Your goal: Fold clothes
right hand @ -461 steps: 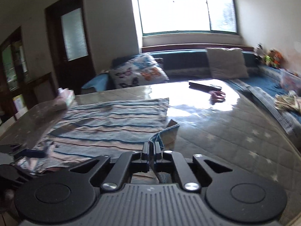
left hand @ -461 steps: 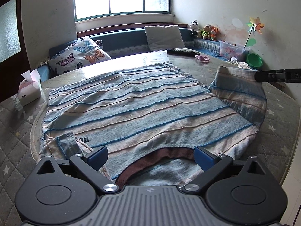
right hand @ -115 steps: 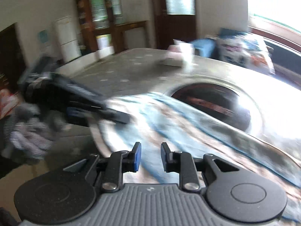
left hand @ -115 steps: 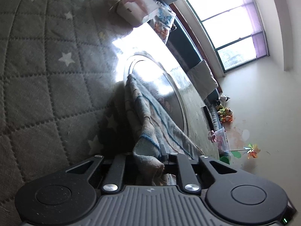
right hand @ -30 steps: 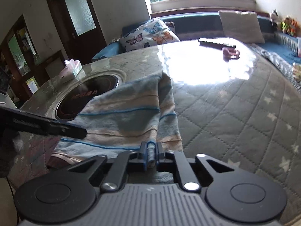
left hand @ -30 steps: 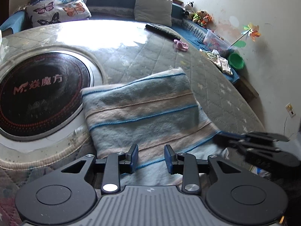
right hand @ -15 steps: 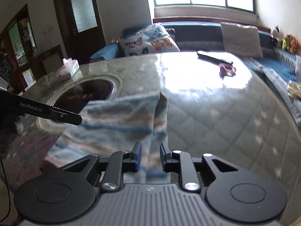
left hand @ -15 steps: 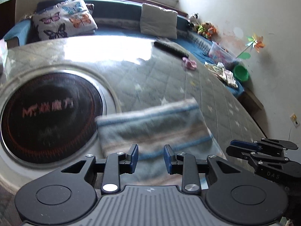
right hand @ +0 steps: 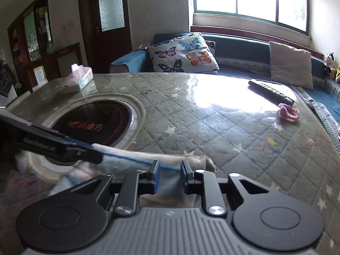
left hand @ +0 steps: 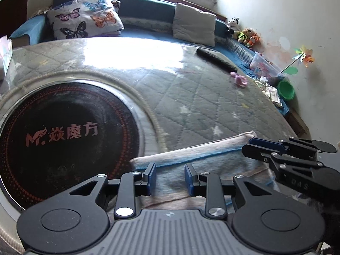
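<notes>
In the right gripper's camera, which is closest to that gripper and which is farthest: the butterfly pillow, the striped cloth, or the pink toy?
1. Striped cloth: right at the right gripper, lying between its open fingers.
2. Pink toy: farther out on the table, to the right.
3. Butterfly pillow: farthest, on the sofa beyond the table.

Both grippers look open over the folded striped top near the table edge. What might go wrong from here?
The folded striped top lies at the near edge of the table, so a nudge from the left gripper or right gripper might slide it off. Both hover open right over it; closing now could snag and undo the fold.
</notes>
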The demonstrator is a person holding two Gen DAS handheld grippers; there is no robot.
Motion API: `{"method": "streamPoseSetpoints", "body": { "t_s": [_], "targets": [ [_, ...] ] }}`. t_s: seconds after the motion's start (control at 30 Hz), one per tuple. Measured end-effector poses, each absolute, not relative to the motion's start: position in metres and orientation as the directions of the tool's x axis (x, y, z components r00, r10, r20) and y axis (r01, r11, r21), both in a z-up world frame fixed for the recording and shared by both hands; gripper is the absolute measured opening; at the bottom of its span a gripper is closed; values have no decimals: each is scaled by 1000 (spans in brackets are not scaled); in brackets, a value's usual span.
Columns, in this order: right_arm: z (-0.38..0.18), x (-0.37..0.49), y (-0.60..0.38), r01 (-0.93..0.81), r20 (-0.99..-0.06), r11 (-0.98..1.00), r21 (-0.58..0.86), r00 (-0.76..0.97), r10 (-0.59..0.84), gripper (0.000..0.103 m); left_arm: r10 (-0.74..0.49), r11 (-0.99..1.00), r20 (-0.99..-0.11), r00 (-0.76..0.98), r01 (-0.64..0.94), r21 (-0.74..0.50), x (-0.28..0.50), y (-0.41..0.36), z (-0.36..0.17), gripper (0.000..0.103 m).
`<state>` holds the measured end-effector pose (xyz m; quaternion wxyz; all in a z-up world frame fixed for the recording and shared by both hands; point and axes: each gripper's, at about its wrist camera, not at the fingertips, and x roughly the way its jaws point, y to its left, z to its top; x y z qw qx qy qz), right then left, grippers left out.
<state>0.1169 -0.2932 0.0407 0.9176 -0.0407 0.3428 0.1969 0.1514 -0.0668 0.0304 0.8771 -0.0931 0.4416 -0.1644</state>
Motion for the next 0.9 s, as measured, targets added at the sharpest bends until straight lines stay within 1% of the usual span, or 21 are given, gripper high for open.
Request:
{"method": "streamPoseSetpoints", "body": {
  "t_s": [0.13,0.17,0.27,0.47,0.57,0.7,0.83,0.9],
  "targets": [
    [19,136,-298,-357,-684,928,102,652,326,18,-377,925,-747,548,190,-328,157,-59,23,29],
    [17,136,-300,-356,-681,928,112,653,333,18,-378,925,-744,551,193,-327,156,-59,24,29],
    [23,132,-301,-360,-672,927,103,662,332,18,-376,926,-730,571,210,-313,151,-61,31,29],
    [49,104,-297,-426,-635,899,100,668,388,20,-439,898,-690,576,300,-322,133,-77,44,30],
    [48,89,-293,-452,-641,887,92,655,400,20,-448,893,-704,551,314,-322,130,-86,39,30],
    [33,76,-296,-433,-674,895,105,631,384,20,-427,902,-738,523,309,-303,126,-91,27,30],
    [23,62,-308,-396,-689,911,114,629,360,20,-426,903,-735,528,304,-305,113,-87,29,32],
    [31,51,-310,-391,-680,914,110,641,356,20,-430,900,-732,528,317,-299,100,-86,30,32]
  ]
}}
